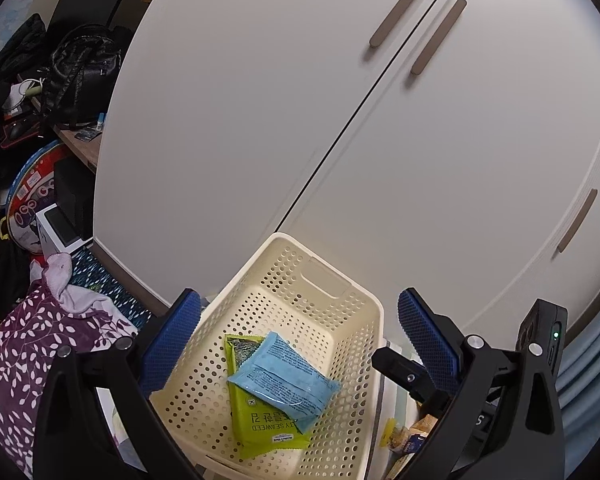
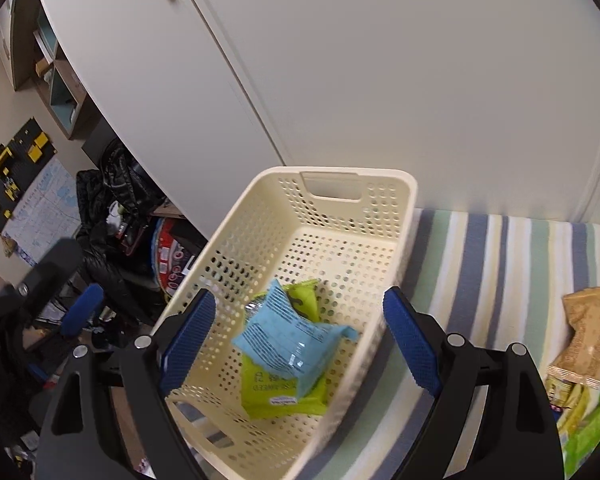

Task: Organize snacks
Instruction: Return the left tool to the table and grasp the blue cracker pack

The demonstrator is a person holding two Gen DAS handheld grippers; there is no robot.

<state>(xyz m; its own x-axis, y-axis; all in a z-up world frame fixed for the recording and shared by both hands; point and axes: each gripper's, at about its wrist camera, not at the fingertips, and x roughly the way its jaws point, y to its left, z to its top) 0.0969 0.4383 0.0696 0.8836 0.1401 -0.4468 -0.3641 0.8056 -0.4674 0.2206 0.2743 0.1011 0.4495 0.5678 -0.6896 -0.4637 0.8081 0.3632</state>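
Note:
A cream perforated basket [image 1: 364,300] [image 2: 404,216] stands on a striped cover against white cabinet doors. Inside it a light blue snack packet [image 1: 284,384] [image 2: 292,340] lies on top of a green seaweed packet [image 1: 260,428] [image 2: 284,396]. My left gripper [image 1: 300,336] hovers above the basket, open, nothing between its blue pads. Over the basket's near end my right gripper [image 2: 296,340] is also open and empty. Several more snack packets [image 2: 584,340] lie on the cover at the right; one shows in the left wrist view as a yellow snack packet [image 1: 400,436]. The right gripper's black tip [image 1: 404,368] pokes in beside the basket.
White cabinet doors [image 1: 260,120] rise right behind the basket. Left of the basket lie a purple leaf-print cloth [image 1: 40,344], black bags [image 1: 80,76] and clutter on the floor. The striped cover [image 2: 492,264] stretches to the right.

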